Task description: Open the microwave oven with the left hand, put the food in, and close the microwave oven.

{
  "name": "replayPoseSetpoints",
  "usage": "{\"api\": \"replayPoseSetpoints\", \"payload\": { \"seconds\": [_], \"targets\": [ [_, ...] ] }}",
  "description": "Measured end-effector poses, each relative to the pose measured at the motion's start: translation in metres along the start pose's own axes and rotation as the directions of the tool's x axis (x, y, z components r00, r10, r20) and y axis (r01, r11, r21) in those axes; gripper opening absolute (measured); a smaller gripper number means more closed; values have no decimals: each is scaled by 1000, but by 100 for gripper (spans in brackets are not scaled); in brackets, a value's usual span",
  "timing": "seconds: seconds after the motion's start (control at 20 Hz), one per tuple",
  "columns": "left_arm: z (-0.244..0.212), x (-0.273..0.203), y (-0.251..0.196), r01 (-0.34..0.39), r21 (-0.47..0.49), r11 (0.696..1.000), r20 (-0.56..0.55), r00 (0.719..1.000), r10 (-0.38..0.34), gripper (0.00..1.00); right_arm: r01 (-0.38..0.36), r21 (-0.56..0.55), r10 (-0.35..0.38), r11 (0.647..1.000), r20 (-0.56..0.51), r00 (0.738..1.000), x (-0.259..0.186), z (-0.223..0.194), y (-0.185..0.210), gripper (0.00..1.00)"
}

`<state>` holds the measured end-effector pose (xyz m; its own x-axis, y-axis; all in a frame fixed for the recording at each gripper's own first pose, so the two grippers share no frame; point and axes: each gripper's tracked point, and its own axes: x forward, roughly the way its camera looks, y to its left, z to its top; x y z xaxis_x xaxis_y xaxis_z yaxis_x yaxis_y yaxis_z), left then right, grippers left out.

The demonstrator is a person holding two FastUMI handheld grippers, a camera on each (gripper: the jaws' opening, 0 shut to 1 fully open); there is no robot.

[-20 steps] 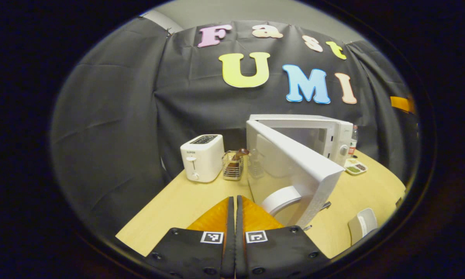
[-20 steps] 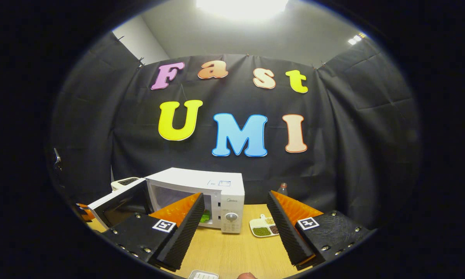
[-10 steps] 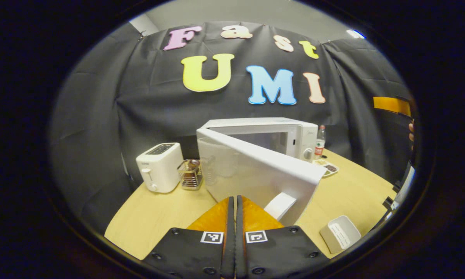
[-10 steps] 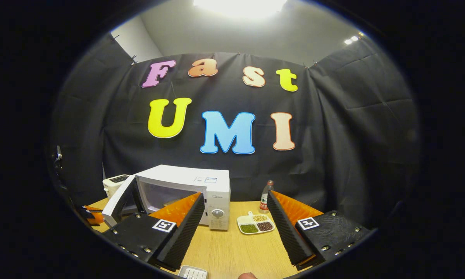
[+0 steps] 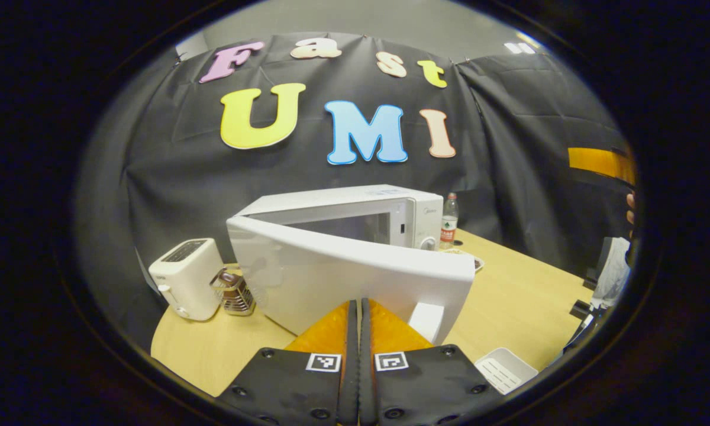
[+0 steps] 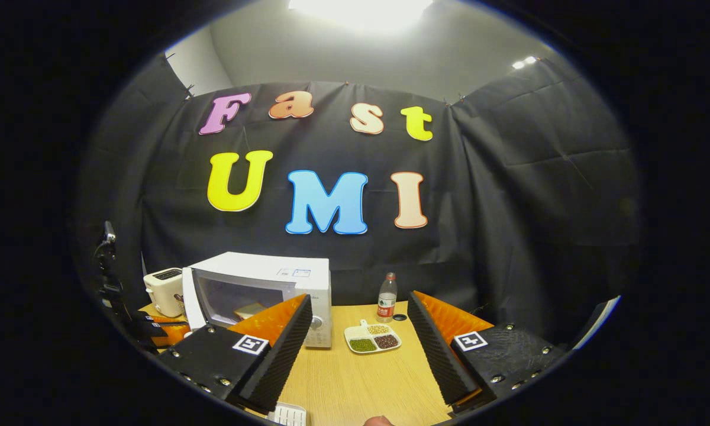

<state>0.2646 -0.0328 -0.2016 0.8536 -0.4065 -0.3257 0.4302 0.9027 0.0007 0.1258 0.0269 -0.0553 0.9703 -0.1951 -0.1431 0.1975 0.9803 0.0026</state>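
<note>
Door (image 5: 355,278) swung across, blocking the way to the microwave (image 5: 355,213) mouth; toaster (image 5: 184,278) and rack (image 5: 232,291) crowding its left; open counter (image 6: 361,384) right of it.

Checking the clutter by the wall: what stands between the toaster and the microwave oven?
In the left gripper view, a small wire rack holding something brown stands between the toaster and the microwave oven.

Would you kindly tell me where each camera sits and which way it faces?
Left gripper view: rides the left hand-held gripper, fingers together, facing the microwave door from outside.
Right gripper view: rides the right hand-held gripper, fingers spread, facing the microwave across the table.
Shared: microwave, toaster, bottle.
</note>
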Motion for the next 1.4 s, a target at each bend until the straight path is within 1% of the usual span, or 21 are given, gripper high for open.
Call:
{"api": "replayPoseSetpoints", "payload": {
  "seconds": [0.1, 0.25, 0.4, 0.6, 0.9, 1.1, 1.25, 1.4],
  "targets": [
    [5, 15, -7, 30, -15, 999, 3, 1000, -30, 7, 39, 2, -39, 999, -2, 999, -2, -1, -10, 98],
    [14, 38, -11, 55, -28, 998, 11, 998, -54, 7, 72, 7, -72, 997, -13, 997, -4, -4, -17, 98],
    [21, 58, -17, 77, -47, 996, 16, 997, -77, 7, 92, -5, -92, 996, -23, 995, -4, -6, -21, 98],
    [29, 85, -18, 84, -35, 996, 23, 996, -84, 7, 118, -8, -118, 993, -30, 993, -6, -8, -22, 98],
    [30, 124, -13, 71, -28, 997, 16, 997, -70, 7, 139, -32, -140, 990, -34, 990, -9, -6, -25, 98],
    [26, 144, -4, 36, -9, 999, 7, 999, -36, 7, 146, -48, -148, 988, -46, 988, -10, -9, -26, 98],
    [22, 161, 1, 18, -20, 1000, -4, 1000, -18, 7, 152, -59, -155, 987, -55, 986, -10, -11, -27, 98],
    [24, 168, 5, 5, -17, 1000, -9, 1000, -5, 7, 157, -71, -161, 985, -54, 985, -10, -9, -26, 98]
  ]
}}
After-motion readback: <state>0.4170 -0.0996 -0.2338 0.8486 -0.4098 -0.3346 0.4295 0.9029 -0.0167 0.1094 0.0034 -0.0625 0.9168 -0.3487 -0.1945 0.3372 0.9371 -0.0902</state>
